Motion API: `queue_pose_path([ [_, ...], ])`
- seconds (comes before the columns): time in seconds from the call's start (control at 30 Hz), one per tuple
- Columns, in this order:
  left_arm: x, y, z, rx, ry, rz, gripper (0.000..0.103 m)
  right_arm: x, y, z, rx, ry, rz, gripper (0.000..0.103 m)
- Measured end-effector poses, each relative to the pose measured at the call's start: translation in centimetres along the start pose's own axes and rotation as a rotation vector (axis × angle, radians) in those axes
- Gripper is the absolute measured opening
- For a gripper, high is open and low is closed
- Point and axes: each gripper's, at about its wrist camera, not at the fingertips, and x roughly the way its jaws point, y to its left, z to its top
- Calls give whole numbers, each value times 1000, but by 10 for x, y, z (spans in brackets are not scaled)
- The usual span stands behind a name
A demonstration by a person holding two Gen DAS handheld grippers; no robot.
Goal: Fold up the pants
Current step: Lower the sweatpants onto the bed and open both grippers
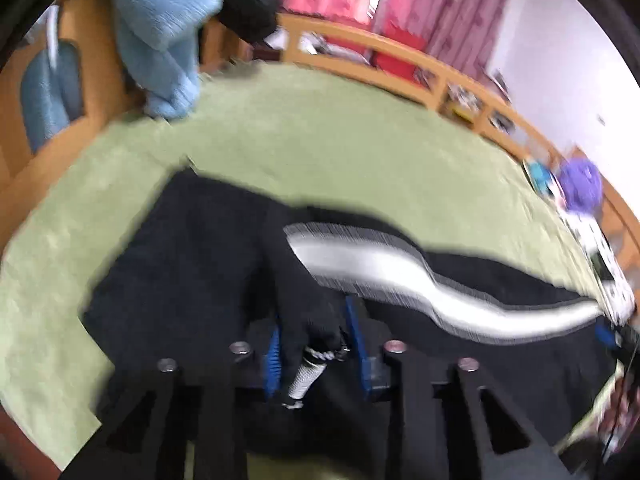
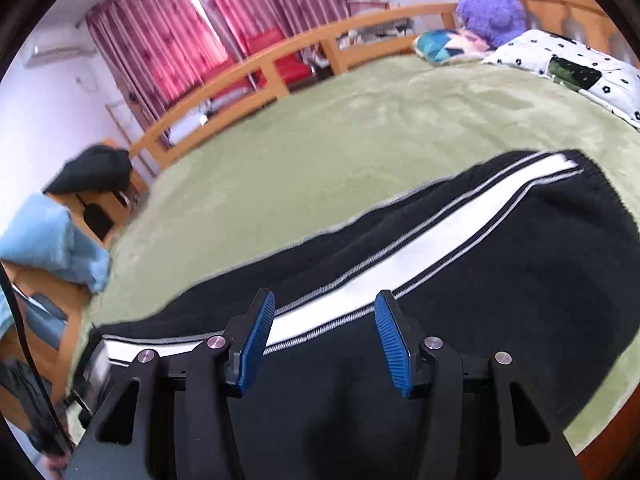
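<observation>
Black pants (image 1: 192, 264) with a white side stripe (image 1: 384, 268) lie on the green bed cover (image 1: 320, 140). My left gripper (image 1: 316, 340) is shut on a bunched fold of the black pants fabric, with a drawstring end hanging between its blue pads. In the right wrist view the pants (image 2: 500, 280) stretch across the bed, stripe (image 2: 420, 248) running to the upper right. My right gripper (image 2: 324, 320) is open just above the pants, its blue pads either side of the stripe, holding nothing.
A light blue towel (image 1: 160, 32) and a black garment (image 1: 248, 4) hang on the wooden bed frame (image 1: 400, 56). A purple plush toy (image 2: 492, 8) and a spotted pillow (image 2: 560, 60) lie at the bed's head. Red curtains (image 2: 180, 32) hang behind.
</observation>
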Motion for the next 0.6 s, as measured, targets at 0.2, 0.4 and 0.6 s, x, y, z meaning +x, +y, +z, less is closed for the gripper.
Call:
queue_pose_path([
  [0.2, 3, 37, 62, -22, -81, 132, 21, 3, 6, -3, -93, -25, -59, 52],
  [0.4, 20, 67, 102, -44, -95, 161, 21, 15, -11, 1, -45, 15, -116, 52],
  [0.6, 66, 82, 120, -28, -50, 189, 21, 26, -7, -2, -68, 32, -188, 52],
])
